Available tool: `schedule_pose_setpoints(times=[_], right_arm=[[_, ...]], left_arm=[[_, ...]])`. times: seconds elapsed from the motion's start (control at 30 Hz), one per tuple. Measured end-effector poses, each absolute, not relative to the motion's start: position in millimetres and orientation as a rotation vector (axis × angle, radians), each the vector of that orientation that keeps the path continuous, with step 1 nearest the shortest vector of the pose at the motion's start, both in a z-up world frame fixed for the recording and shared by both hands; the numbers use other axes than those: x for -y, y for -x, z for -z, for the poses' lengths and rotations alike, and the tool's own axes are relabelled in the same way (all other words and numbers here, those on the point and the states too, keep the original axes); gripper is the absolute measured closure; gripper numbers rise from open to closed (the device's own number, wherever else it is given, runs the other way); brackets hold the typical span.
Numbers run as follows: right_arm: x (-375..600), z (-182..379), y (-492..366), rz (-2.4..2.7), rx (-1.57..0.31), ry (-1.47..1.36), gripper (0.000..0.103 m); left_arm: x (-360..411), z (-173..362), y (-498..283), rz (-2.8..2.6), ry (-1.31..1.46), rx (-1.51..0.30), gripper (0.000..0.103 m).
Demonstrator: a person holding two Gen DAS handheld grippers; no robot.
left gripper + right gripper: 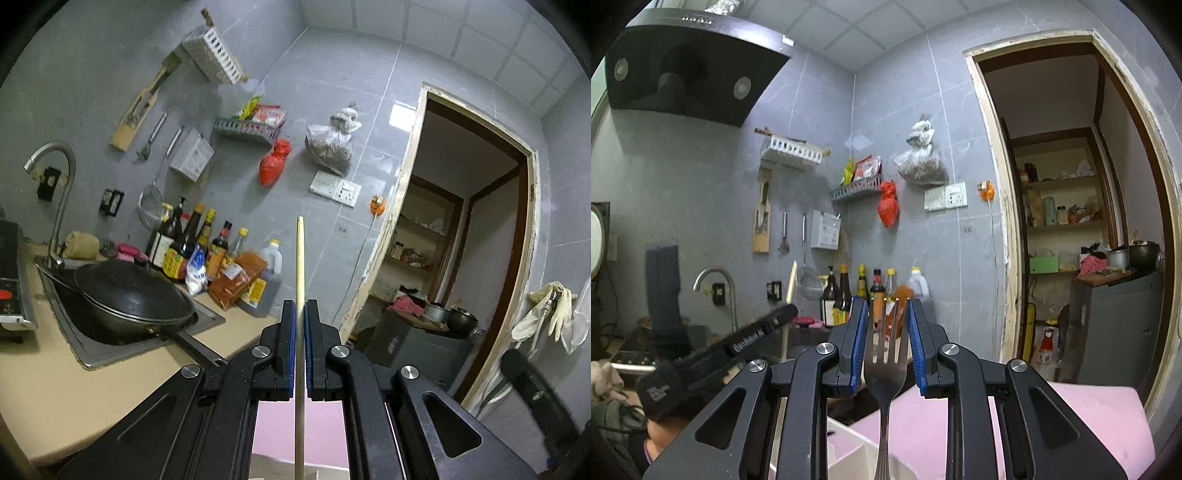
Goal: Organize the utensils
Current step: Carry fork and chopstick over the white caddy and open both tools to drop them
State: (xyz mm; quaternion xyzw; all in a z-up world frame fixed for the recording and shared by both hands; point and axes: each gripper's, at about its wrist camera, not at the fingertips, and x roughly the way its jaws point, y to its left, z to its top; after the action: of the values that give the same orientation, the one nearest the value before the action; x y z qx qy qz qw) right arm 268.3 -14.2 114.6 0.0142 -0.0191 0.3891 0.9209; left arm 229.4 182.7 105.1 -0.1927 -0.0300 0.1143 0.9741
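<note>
While both grippers are lifted up high and point at the grey tiled wall, each one has a utensil in it, so the job looks like it is in the middle. The left gripper [300, 314] has its two black fingers with blue pads pressed close together, pinching a thin pale wooden chopstick [300, 258] that stands straight up between them, with its tip up in front of the wall. The right gripper [885, 325] holds a shiny silver metal fork [885, 369] with its prongs pointing up; its fingers are a little way apart, and the fork's wide part sits between the blue pads and looks touched on both sides, though I cannot be fully sure how tight the hold is. Below the right gripper I can see a white plastic divided tray [846, 443] next to a soft pink mat [1071, 417], and the fork's handle hangs down over the tray. I think the tray is where the utensils should go. Neither the fork nor the chopstick is put away yet. How many utensils are already in the tray is hidden, so I cannot tell. What is left, I think, is to lower each one into its own part of the tray and let go.
</note>
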Motion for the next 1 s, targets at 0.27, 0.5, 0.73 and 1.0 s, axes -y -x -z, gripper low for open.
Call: schedule_pose_setpoints(times=[0.27, 0.5, 0.73, 1.0], right_arm=[[12.5, -99.6, -272.0, -0.825, -0.045, -0.022, 0.083], [16.4, -90.4, -275.1, -0.835, -0.106, -0.037, 0.082], [27.9, -95.8, -271.0, -0.824, -0.142, -0.086, 0.061], [63.2, -106.3, -261.8, -0.696, -0.180, -0.147, 0.032]], left_arm=[[-167.8, -85.3, -224.9, -0.245, 0.287, 0.030, 0.100], [-152.8, -66.7, -223.7, -0.199, 0.208, -0.044, 0.100], [-146.8, -60.6, -217.4, -0.130, 0.209, -0.142, 0.082], [-136.6, -79.1, -191.3, -0.084, 0.248, -0.185, 0.056]])
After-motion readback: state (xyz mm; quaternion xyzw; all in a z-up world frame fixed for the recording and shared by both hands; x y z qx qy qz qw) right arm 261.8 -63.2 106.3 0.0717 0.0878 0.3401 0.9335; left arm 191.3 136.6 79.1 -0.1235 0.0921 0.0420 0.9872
